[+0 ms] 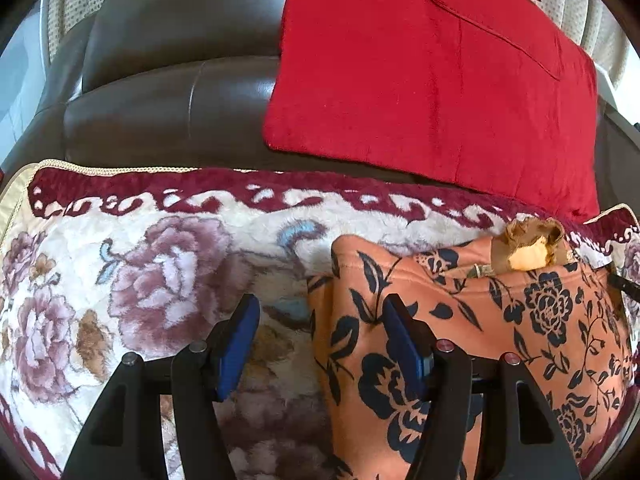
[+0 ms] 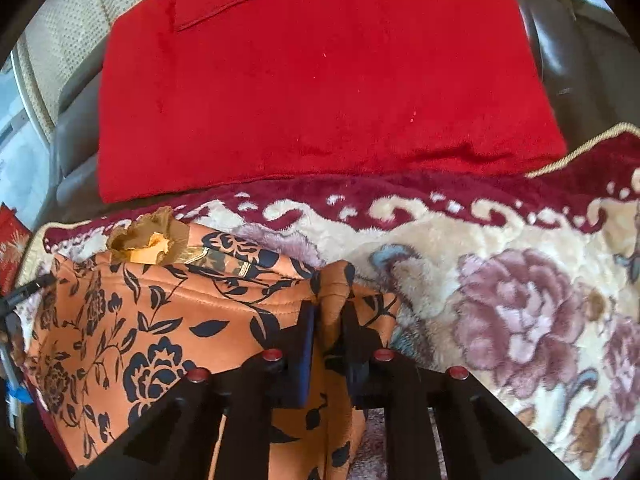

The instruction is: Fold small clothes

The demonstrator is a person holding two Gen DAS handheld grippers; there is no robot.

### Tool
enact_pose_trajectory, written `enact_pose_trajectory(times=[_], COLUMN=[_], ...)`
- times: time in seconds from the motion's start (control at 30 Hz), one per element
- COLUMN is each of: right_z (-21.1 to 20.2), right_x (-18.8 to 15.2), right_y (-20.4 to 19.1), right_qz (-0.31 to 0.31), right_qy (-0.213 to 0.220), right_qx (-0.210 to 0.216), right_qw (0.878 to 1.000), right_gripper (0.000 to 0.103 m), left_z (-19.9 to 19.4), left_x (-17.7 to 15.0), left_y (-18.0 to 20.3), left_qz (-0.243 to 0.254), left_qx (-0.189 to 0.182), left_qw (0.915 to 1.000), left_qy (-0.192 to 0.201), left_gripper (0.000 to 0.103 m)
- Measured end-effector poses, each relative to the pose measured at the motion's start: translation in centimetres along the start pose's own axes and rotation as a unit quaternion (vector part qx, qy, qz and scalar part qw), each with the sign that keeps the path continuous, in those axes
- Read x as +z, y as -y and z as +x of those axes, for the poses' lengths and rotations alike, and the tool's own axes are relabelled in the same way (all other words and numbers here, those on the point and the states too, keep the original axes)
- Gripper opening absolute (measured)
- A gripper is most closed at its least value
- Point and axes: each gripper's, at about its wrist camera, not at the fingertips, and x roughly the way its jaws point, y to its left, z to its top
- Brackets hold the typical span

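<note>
My right gripper [image 2: 329, 312] is pinched on a raised fold of the orange garment printed with dark navy flowers and leaves [image 2: 168, 320], at the garment's edge, where the cloth bunches up between the two blue-padded fingers [image 2: 307, 344]. From that pinch the garment spreads away to the left of this view, with a stitched hem running across it.

My left gripper [image 1: 320, 312] stands spread wide over the garment's other edge. Its right finger [image 1: 402, 340] is over the orange floral cloth [image 1: 460, 340]; its left finger [image 1: 240, 344] is over the plush cream blanket with mauve roses and a maroon scroll border [image 1: 140, 280]. Nothing is caught between them, and whether the right finger touches the cloth I cannot tell.

The garment lies on that blanket [image 2: 500, 300]. On its far side rests a crumpled tan and yellow piece of cloth [image 1: 528, 252], seen also from the right wrist [image 2: 148, 240].

Beyond the blanket's border a large red velvet cushion [image 1: 432, 80] leans on the dark brown leather sofa [image 1: 160, 80]; it fills the upper part of the right wrist view [image 2: 312, 80]. Cream dotted fabric [image 2: 68, 28] shows behind the sofa.
</note>
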Motion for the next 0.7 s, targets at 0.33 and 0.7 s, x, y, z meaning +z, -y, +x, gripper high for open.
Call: enact_pose_trajectory(times=[0.33,0.7], right_z=[0.9,-5.6], right_x=[-0.2,5.1], right_y=[-0.3,-0.7], right_qz=[-0.005,-0.036], right_qy=[-0.02,0.104], right_qx=[-0.001,-0.062], right_qw=[1.0,0.992], right_gripper=[0.008,0.007], left_z=[1.2,-4.9], left_x=[0.9,3.0], left_y=[2.6,2.8], left_qz=[0.049,0.032], left_qx=[0.034,0.056], left_qw=[0.9978,0.9934], left_qy=[-0.03,0.095], left_gripper=[0.003,0.003])
